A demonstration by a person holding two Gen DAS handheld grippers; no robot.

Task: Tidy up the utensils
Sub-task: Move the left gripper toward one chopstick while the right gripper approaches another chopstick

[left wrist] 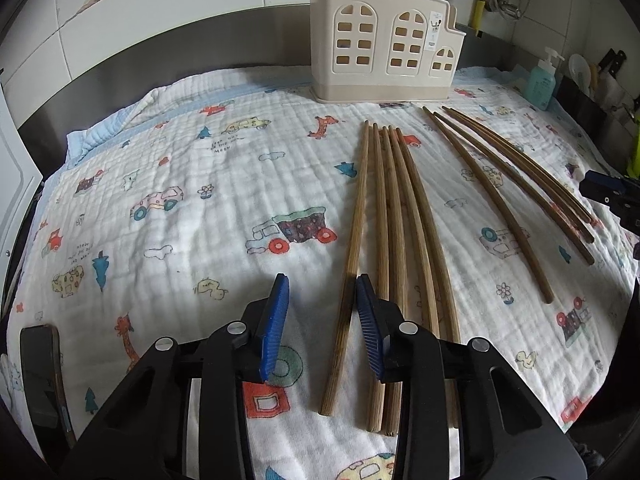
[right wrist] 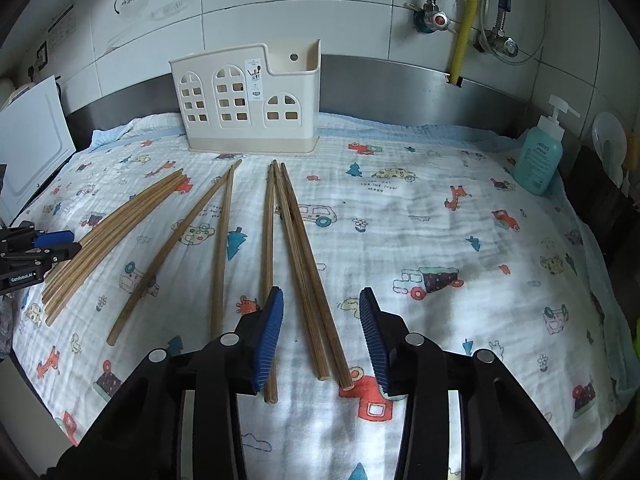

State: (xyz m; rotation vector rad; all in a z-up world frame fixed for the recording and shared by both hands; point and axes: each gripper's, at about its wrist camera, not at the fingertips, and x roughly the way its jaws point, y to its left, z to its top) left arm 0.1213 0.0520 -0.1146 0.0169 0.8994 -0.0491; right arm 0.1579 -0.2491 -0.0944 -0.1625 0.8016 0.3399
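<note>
Left gripper (left wrist: 322,322): jaws apart, gripping nothing; one light chopstick (left wrist: 347,276) lies between the blue pads, just beside the right pad; contact with the pad not clear. No earlier view, so I tell only how it stands.
Right gripper (right wrist: 322,336): also released, not clenched; two dark chopsticks (right wrist: 310,276) lie between the pads w/ gaps on both sides; a third stick (right wrist: 267,240) passes under the left pad, its middle hidden.
Light chopsticks: a bunch of approx. five on the cloth (left wrist: 168,140), tips toward the holder, touching each other. Near ends of some are covered by the left gripper's body, so the exact count is hard to tell.
Dark chopsticks (left wrist: 516,184): in the left view four seem to lie on the right, well apart from the light bunch; far-right ends crowd together.
Holder (right wrist: 248,100): cream plastic, window-shaped holes, upright at the back edge of the cloth, against the steel backsplash. Inside not visible from either cam; contents cannot be told.
Other gripper in each view: only a dark part at the frame edge, cut off.
Soap bottle (right wrist: 538,160): blue, w/ pump, at the right, behind the cloth edge.
Far right: some items blurred, not identifiable.
</note>
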